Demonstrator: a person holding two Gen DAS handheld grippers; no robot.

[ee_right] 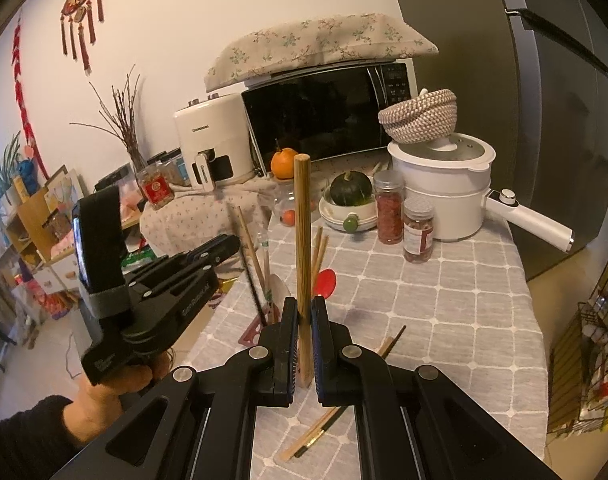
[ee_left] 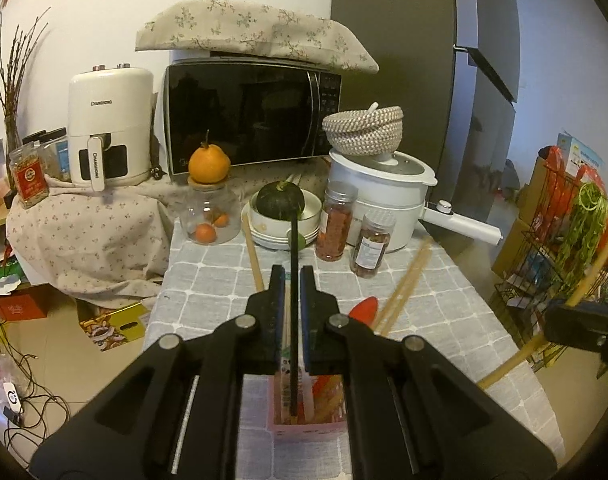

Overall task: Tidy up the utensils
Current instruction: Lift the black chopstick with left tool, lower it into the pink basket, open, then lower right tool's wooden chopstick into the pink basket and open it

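On my left, the left gripper (ee_left: 292, 280) is clenched on a black chopstick (ee_left: 294, 320), its long axis running straight ahead between the jaws and its near end dipping into the pink holder (ee_left: 308, 426) directly beneath, already stocked with utensils. On my right, the right gripper (ee_right: 303, 316) grips a bamboo chopstick (ee_right: 302, 240) standing upright. The holder lies to its left, so I judge the left gripper nearer. Loose chopsticks (ee_right: 324, 428) and a red spoon (ee_right: 325, 282) lie on the checked tablecloth (ee_right: 444, 320).
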